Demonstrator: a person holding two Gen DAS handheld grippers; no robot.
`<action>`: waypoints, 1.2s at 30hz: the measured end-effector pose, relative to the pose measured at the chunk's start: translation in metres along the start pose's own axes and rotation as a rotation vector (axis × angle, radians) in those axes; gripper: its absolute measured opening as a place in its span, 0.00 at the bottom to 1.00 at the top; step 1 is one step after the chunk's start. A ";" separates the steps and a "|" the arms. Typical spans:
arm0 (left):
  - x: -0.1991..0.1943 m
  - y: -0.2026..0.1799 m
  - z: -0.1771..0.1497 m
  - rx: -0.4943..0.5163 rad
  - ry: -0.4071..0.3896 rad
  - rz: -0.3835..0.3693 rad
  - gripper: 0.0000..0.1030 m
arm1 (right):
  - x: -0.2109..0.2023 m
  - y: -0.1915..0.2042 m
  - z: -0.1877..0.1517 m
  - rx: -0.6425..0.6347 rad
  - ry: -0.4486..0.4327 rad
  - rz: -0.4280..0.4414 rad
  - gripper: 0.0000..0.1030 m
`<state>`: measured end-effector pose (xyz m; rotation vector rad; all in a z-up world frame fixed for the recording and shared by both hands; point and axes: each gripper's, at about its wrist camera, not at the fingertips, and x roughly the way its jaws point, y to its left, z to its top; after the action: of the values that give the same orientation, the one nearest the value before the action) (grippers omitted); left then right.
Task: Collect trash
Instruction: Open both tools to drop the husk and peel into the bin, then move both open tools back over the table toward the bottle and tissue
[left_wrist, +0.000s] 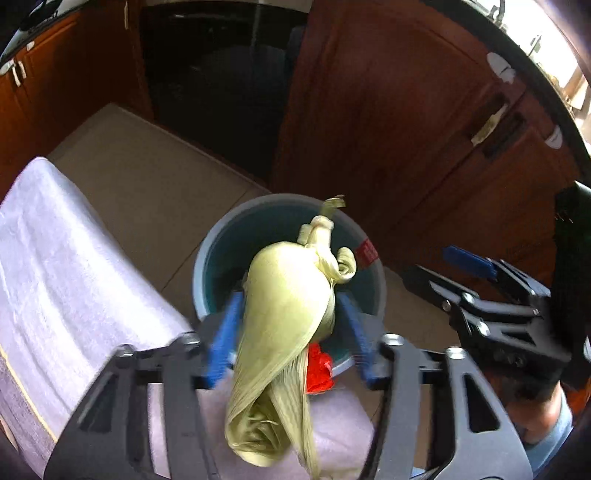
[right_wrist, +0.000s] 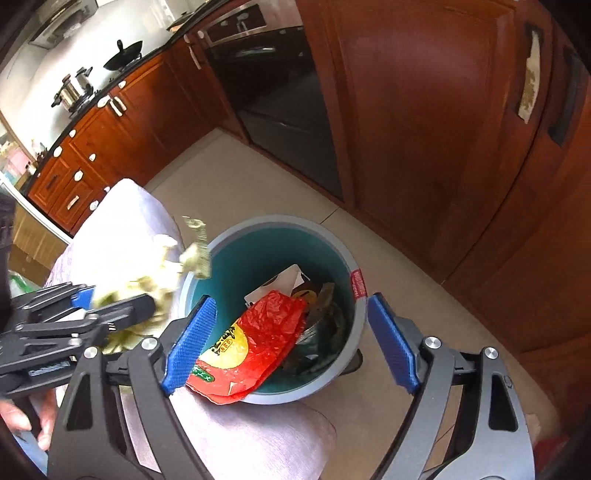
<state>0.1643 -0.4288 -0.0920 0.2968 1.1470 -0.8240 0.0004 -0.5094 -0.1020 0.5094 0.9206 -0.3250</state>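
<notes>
Corn husk, pale yellow-green and curled at its tip (left_wrist: 284, 317), hangs between the blue-padded fingers of the left gripper (left_wrist: 288, 328), which look spread a little wider than the husk, so whether they pinch it or it is already slipping free I cannot tell. It sits above the near rim of the round grey bin with the teal inside (right_wrist: 345, 258), which stands on the beige tiled floor (right_wrist: 388, 236) just beside a seat covered in pale lilac cloth (left_wrist: 66, 280). Inside the bin lie a crumpled red plastic snack bag with a yellow patch (right_wrist: 255, 343), draped over the near rim, along with white card and darker scraps. The right gripper (right_wrist: 291, 343) hovers over the bin mouth with its fingers wide apart and nothing between them. The step in hand, as I judge it, is dropping the husk into the bin. To do it well, carry the left gripper forward until the whole husk, including its long lower end, is over the teal interior and not over the cloth, then part the fingers fully and let it fall clear. The long fibres may cling to the ridged pads, so a slight tilt downward should help. The red bag on the rim could catch the husk or be knocked out, so aim for the open far side.
</notes>
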 end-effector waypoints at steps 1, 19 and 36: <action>0.000 -0.001 0.002 -0.004 -0.006 0.003 0.59 | -0.001 0.000 0.001 -0.001 0.000 -0.003 0.78; -0.030 0.011 -0.019 -0.053 -0.047 -0.012 0.69 | -0.002 0.025 -0.001 -0.032 0.028 0.009 0.84; -0.097 0.063 -0.083 -0.174 -0.112 0.015 0.70 | -0.023 0.098 -0.021 -0.126 0.027 0.081 0.85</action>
<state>0.1358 -0.2955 -0.0518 0.1136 1.1020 -0.7142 0.0194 -0.4148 -0.0665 0.4344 0.9379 -0.1857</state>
